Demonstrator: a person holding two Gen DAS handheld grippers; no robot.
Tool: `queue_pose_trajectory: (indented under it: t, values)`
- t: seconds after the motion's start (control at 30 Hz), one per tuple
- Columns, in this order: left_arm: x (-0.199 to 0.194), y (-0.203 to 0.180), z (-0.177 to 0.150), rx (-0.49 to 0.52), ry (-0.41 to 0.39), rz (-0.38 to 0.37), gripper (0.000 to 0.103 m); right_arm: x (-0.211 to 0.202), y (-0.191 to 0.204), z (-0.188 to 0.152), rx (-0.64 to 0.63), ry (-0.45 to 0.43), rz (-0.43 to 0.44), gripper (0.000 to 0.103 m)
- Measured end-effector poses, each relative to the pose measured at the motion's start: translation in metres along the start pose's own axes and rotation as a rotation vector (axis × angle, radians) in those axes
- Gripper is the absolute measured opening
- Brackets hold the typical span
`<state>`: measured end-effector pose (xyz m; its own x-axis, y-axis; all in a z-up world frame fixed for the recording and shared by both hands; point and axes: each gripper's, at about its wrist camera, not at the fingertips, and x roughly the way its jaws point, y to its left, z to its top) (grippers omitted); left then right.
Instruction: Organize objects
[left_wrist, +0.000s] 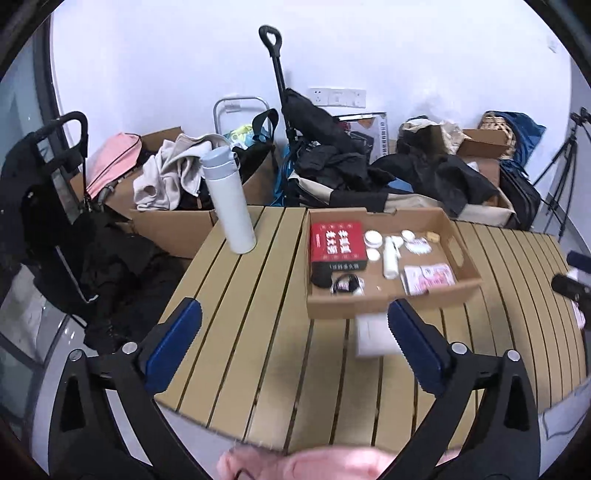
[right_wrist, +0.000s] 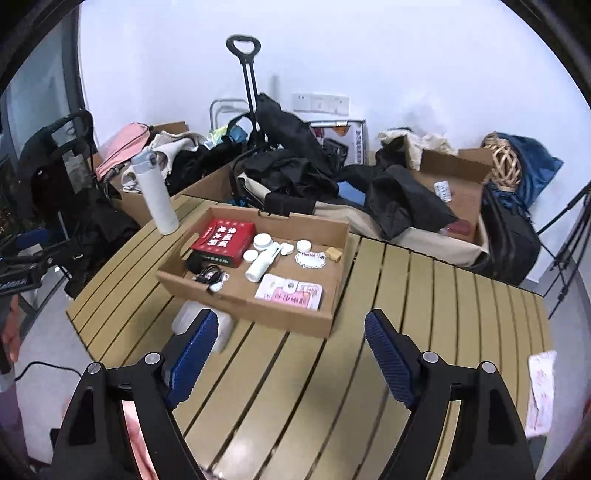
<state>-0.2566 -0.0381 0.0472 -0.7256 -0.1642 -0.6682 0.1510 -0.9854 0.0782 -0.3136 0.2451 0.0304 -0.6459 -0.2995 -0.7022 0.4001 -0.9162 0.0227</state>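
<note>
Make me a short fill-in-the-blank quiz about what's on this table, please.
1. The red box lies inside the ____ tray.
2. The tall white bottle stands ____ the tray, on the slatted table.
3. Both the left gripper and the right gripper are ____, holding nothing.

Missing words: cardboard; outside; open

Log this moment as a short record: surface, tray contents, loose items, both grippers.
surface: slatted table
tray: cardboard tray holding a red box, white bottle, round white jars, pink packet
upright: white flask, outside the tray at the far left corner
loose: white object in front of the tray
left gripper: open, empty
right gripper: open, empty
</note>
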Motion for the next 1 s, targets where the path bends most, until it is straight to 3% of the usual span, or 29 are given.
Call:
queue_pose_trajectory:
  t: [0.2, 0.3, 0.47, 0.6, 0.73, 0.87, 1.0]
  values:
    - [-0.057, -0.004, -0.032, 0.002, -0.043, -0.015, 0.103, -0.048, 0.010, -0.031, 0.035, -0.041, 0.022, 0.085]
    - [-0.079, -0.006, -0.058, -0.020, -0.023, -0.015, 0.103, -0.069, 0.021, -0.050, 0.036, -0.063, 0.038, 0.085]
    - [-0.109, -0.011, -0.121, -0.083, 0.003, -0.125, 0.103, -0.110, 0.049, -0.117, 0.037, -0.196, 0.079, 0.085]
    - [-0.108, -0.031, -0.133, 0.022, 0.041, -0.121, 0.103, -0.102, 0.059, -0.152, 0.048, -0.132, 0.131, 0.085]
    - [-0.114, -0.034, -0.131, -0.007, 0.013, -0.174, 0.103, -0.099, 0.057, -0.159, 0.068, -0.110, 0.131, 0.084]
    - [-0.099, -0.037, -0.137, 0.001, 0.054, -0.134, 0.103, -0.093, 0.058, -0.162, 0.064, -0.082, 0.091, 0.084]
    - [-0.072, -0.032, -0.143, -0.027, 0.109, -0.140, 0.103, -0.072, 0.058, -0.168, 0.054, -0.036, 0.127, 0.068]
